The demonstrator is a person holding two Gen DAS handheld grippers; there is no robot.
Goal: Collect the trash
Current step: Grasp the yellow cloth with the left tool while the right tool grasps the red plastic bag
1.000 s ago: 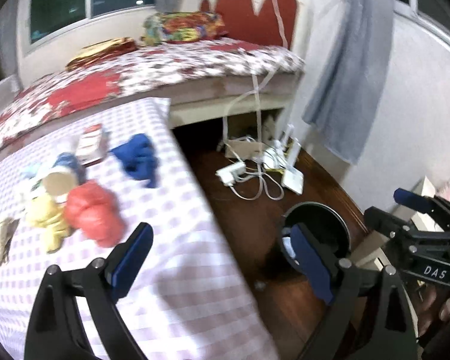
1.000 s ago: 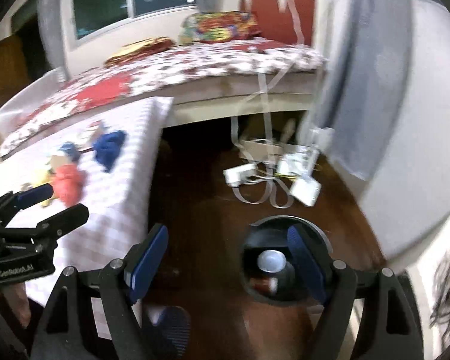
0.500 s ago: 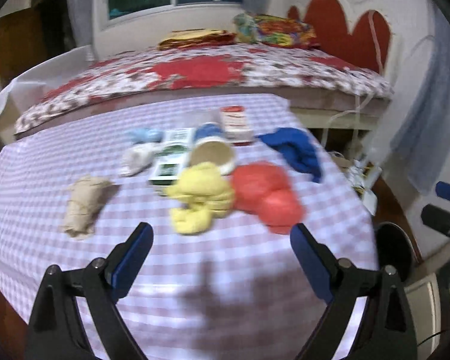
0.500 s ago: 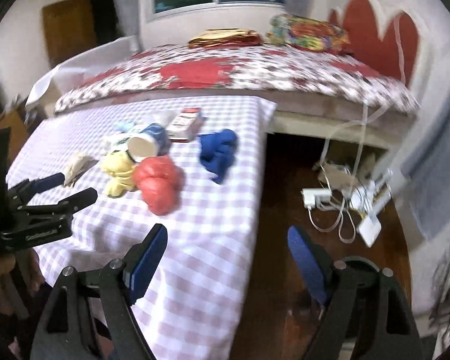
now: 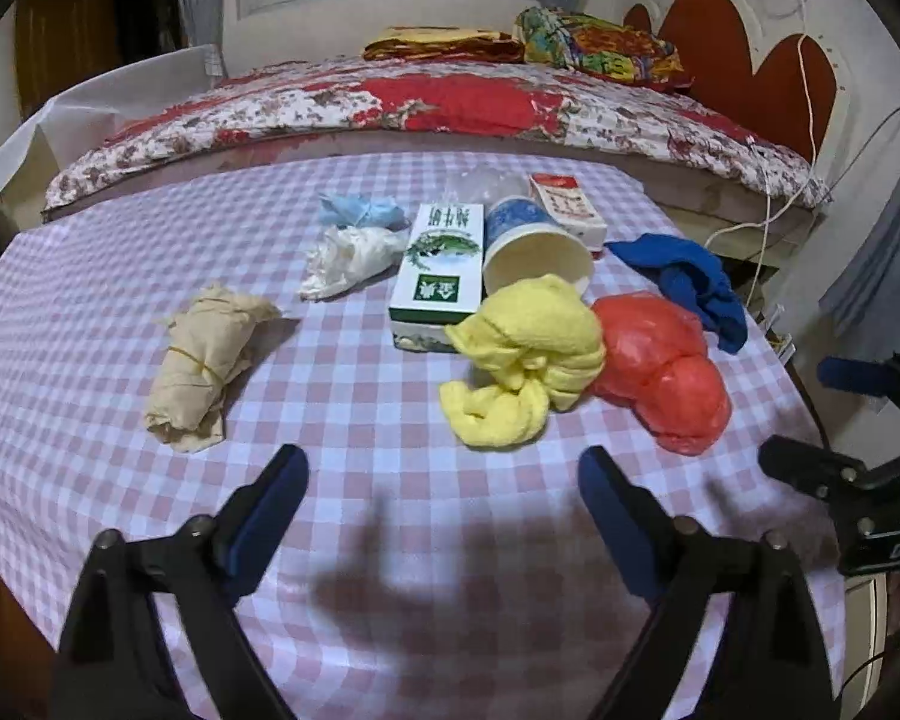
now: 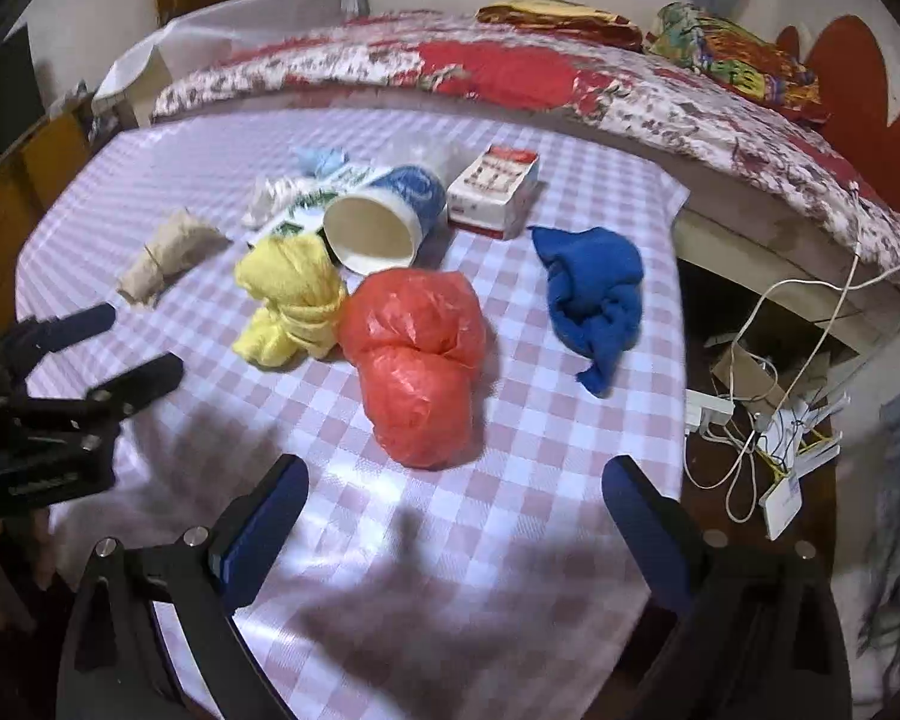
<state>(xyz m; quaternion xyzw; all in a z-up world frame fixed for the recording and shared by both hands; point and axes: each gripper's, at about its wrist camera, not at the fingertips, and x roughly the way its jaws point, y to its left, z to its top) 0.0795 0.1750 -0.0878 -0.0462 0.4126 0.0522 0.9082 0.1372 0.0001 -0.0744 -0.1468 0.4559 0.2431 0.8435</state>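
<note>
- Trash litters a checked tablecloth [image 5: 360, 420] as two hand-held grippers hover above it, both empty.
- Left gripper [image 5: 444, 504]: jaws wide though just narrowing, nothing between them, touching nothing.
- Right gripper [image 6: 456, 504]: jaws very wide, just opening, nothing between them.
- Yellow rag [image 5: 528, 360] lies just ahead of the left gripper, slightly to its right; a tan bundle [image 5: 201, 360] sits ahead to its left.
- Red plastic bag [image 6: 414, 354] lies directly ahead of the right gripper, the blue cloth [image 6: 594, 294] further ahead to its right.
- A tipped paper cup [image 6: 384, 222] and cartons lie beyond.
</note>
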